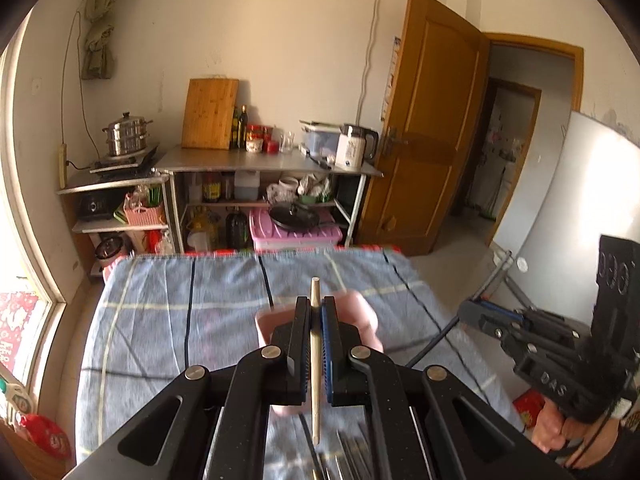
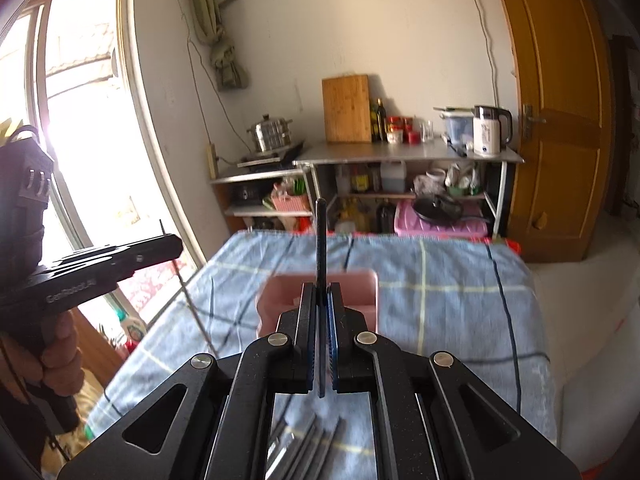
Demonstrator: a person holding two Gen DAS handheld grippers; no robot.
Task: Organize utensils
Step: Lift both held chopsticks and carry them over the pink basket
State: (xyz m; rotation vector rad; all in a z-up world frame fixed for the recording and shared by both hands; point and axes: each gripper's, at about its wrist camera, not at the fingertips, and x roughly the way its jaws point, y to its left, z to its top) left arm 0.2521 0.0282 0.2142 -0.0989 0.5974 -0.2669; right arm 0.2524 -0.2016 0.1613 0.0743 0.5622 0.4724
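My left gripper (image 1: 316, 305) is shut on a pale wooden chopstick (image 1: 315, 360) that points forward above a pink holder (image 1: 364, 320) on the blue checked cloth (image 1: 200, 312). My right gripper (image 2: 321, 290) is shut on a dark chopstick (image 2: 321, 240), held over the same pink holder (image 2: 360, 296). Several metal utensils (image 2: 304, 444) lie on the cloth below the right gripper; they also show in the left wrist view (image 1: 348, 456). The right gripper appears at the right of the left view (image 1: 472, 316), the left gripper at the left of the right view (image 2: 168, 244).
The cloth-covered table (image 2: 460, 280) ends ahead. Beyond it stand metal shelves (image 1: 264, 164) with a cutting board, bottles, a kettle and a steamer pot. A wooden door (image 1: 432, 120) is at the right, a window (image 2: 80, 120) at the left.
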